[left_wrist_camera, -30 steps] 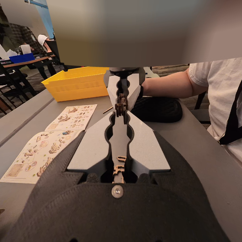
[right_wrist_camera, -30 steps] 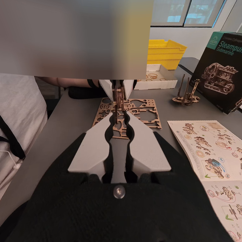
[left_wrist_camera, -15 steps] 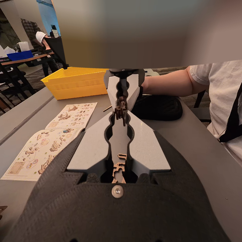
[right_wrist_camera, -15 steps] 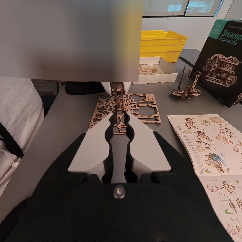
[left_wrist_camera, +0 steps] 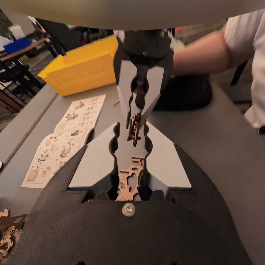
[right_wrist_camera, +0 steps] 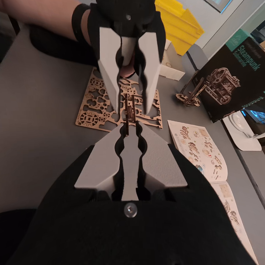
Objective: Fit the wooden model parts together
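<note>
The right gripper (right_wrist_camera: 129,124) pinches the small dark wooden assembly (right_wrist_camera: 129,110) above the cut-out wooden sheet (right_wrist_camera: 100,109). Facing it, the left gripper (right_wrist_camera: 131,109) stands spread, tips flanking the assembly. Right: instruction booklet (right_wrist_camera: 200,152), half-built model (right_wrist_camera: 189,94), kit box (right_wrist_camera: 236,83). Farther: yellow bin (right_wrist_camera: 180,24).

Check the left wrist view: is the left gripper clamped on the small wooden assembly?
No. The left gripper stands open, and the wooden assembly hangs from the right gripper opposite.
</note>
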Demonstrator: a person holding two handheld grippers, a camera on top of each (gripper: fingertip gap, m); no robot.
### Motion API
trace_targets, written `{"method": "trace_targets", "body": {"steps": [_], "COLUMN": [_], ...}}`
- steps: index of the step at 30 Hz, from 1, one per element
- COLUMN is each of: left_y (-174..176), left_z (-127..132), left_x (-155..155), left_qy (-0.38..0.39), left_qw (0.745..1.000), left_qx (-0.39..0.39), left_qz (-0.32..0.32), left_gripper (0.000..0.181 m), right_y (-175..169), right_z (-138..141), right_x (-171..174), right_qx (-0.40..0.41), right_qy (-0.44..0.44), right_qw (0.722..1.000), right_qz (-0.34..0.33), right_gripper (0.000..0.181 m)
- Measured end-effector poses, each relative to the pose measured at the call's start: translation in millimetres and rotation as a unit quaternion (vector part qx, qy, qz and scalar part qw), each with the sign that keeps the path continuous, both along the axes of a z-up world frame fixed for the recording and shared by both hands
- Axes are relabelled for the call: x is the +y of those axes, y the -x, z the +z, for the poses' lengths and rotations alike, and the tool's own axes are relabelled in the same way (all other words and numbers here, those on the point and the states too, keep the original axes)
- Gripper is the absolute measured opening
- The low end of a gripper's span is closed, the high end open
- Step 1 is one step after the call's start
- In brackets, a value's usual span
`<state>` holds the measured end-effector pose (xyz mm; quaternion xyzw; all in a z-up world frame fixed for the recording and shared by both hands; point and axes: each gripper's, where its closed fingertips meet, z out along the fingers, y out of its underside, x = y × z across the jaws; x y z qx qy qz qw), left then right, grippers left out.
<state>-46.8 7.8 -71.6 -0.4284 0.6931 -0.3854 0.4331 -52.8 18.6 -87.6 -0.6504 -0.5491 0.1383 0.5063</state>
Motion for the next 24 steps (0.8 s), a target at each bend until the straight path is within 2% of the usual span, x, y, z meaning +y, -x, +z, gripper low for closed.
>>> {"method": "trace_targets", "body": {"steps": [4,8,15,24], "left_y": [-1,0,2,1], "left_z": [-18,-15,3,0], "left_x": [1,-2,-4,-9], "left_qy": [-0.035,0.014,0.104,0.078], "left_qw": [0.999,0.999,0.994,0.996], "left_qx": [0.040,0.041,0.007,0.011], "left_qz": [0.005,-0.009,-0.032,-0.041], "left_gripper": [0.015,0.014,0.014,0.014], "right_y": [1,2,-2,4], "right_z": [-5,-3,23,22], "right_x": [-1,-5,-9,-15], "right_qx": [-0.012,0.017,0.098,0.082], "right_qy": [0.016,0.058,0.067,0.043], "right_qw": [1.000,0.998,0.992,0.995], "right_qz": [-0.005,0.006,0.036,0.049], "right_gripper": [0.011,0.012,0.016,0.012]}}
